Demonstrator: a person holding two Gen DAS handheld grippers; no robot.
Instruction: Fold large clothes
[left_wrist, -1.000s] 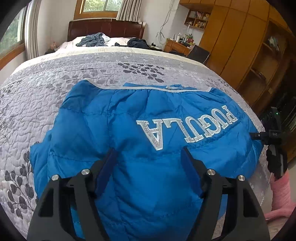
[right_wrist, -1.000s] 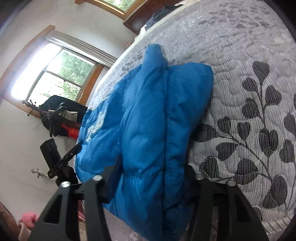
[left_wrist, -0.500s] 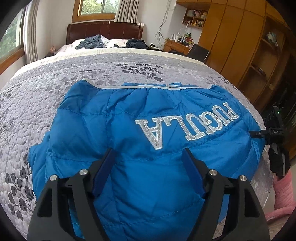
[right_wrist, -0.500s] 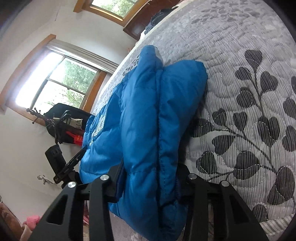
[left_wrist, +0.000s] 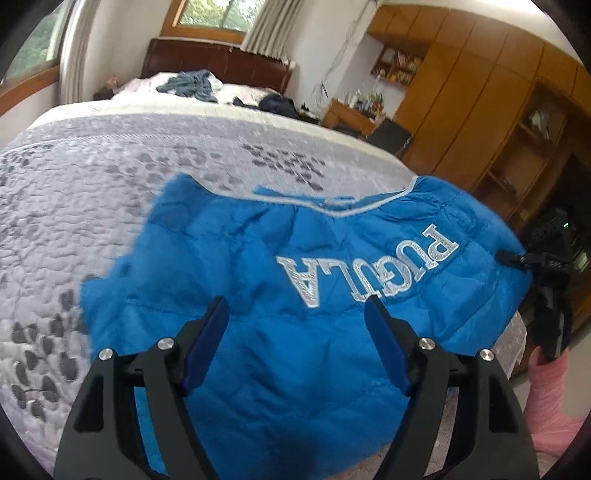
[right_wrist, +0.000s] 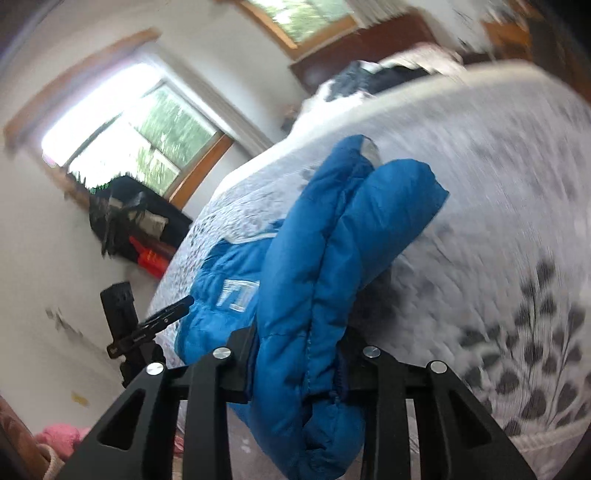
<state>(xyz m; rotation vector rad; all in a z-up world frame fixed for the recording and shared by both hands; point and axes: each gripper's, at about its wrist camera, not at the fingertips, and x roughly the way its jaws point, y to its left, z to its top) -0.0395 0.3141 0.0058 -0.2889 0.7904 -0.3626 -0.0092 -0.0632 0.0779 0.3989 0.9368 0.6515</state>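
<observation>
**Blue jacket on bed, right gripper clamped on its edge**

Bed w/ grey leaf-print quilt fills most of both views; wooden headboard at upper centre of the left wrist view, loose dark clothes piled just below it. Wooden wardrobe takes the upper right.

Blue puffer jacket lies on the quilt, centre to lower right of the left wrist view, silver lettering "PUGULA" upside down across it. Its near edge hangs over the bed side.

Left gripper: fingers wide apart, nothing between them, over the jacket at bottom centre.

Right gripper: closed tight on a thick folded bunch of the jacket, bottom centre of the right wrist view; view is motion-blurred.

Pink sleeve at lower right edge.
</observation>
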